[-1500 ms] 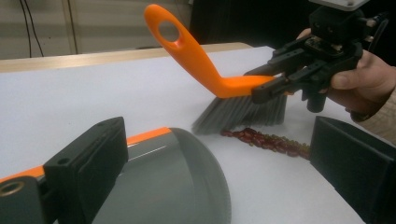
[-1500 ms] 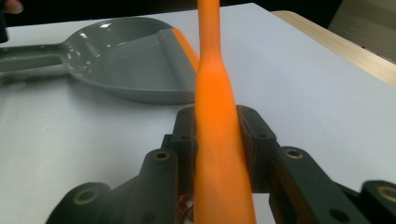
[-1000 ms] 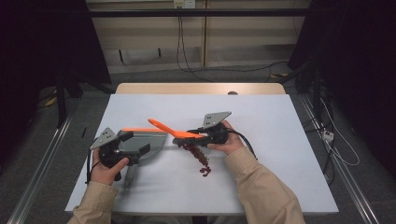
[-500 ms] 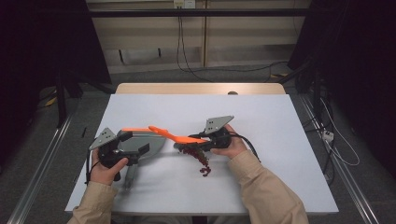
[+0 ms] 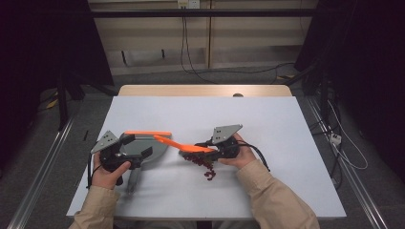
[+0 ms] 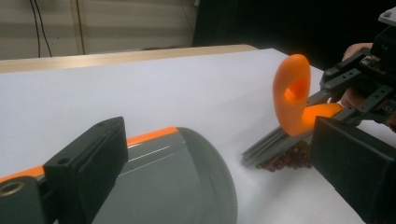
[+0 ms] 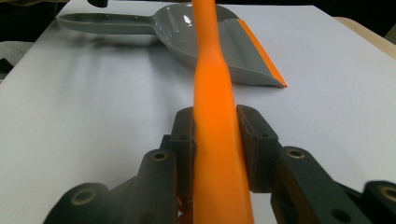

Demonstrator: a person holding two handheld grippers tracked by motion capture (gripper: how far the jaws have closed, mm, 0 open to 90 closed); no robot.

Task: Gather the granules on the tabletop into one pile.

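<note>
White table [image 5: 267, 119], wooden strip at its far edge [image 5: 205, 90], floor cables [image 5: 191, 52], metal rail [image 5: 38, 176]

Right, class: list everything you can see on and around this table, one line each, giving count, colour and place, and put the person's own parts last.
Dustpan: one, grey with an orange front lip, on the table's left part, lying flat.
Brush: one, orange handle with grey bristles, angled over the table's middle, bristles down by the pile.
Small bits: one pile, dark red, on the table just right of the dustpan.
Table: one, white top with a wooden far edge.
Cables: several, black, hanging on the back wall.
Left gripper: one, black, at the dustpan's handle end; grip not clear.
Right gripper: one, black, jaws shut on the brush handle.
Hands: two, one behind each gripper, beige sleeves.
</note>
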